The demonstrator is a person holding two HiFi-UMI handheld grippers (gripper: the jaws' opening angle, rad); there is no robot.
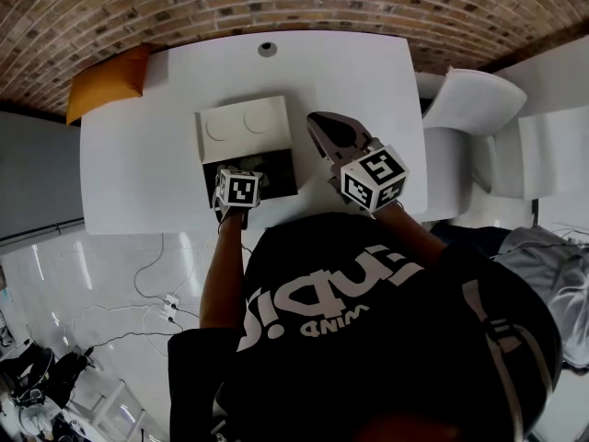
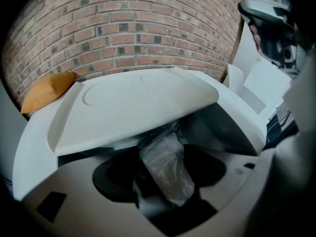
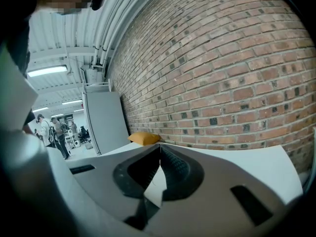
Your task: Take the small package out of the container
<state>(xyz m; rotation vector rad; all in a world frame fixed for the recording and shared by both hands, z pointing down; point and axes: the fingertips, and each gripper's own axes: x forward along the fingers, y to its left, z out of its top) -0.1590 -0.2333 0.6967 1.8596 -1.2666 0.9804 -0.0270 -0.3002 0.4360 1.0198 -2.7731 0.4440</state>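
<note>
The container [image 1: 247, 129] is a box on the white table, its white lid [image 2: 133, 107] tipped open towards the wall over a dark interior [image 1: 279, 173]. My left gripper [image 1: 241, 184] reaches into that interior from the near side. In the left gripper view it [image 2: 165, 181] is shut on the small package [image 2: 167, 167], a crinkled clear plastic bag that stands up between the jaws just under the lid's edge. My right gripper [image 1: 317, 120] hovers to the right of the box, above the table. Its jaws [image 3: 159, 149] are shut with nothing in them and point at the brick wall.
An orange padded envelope [image 1: 106, 83] lies at the table's far left corner, also seen from the left gripper as an orange shape [image 2: 47, 90]. White chairs [image 1: 469, 109] stand to the right of the table. A brick wall [image 3: 222, 73] runs behind it. Cables [image 1: 156, 302] lie on the floor at the left.
</note>
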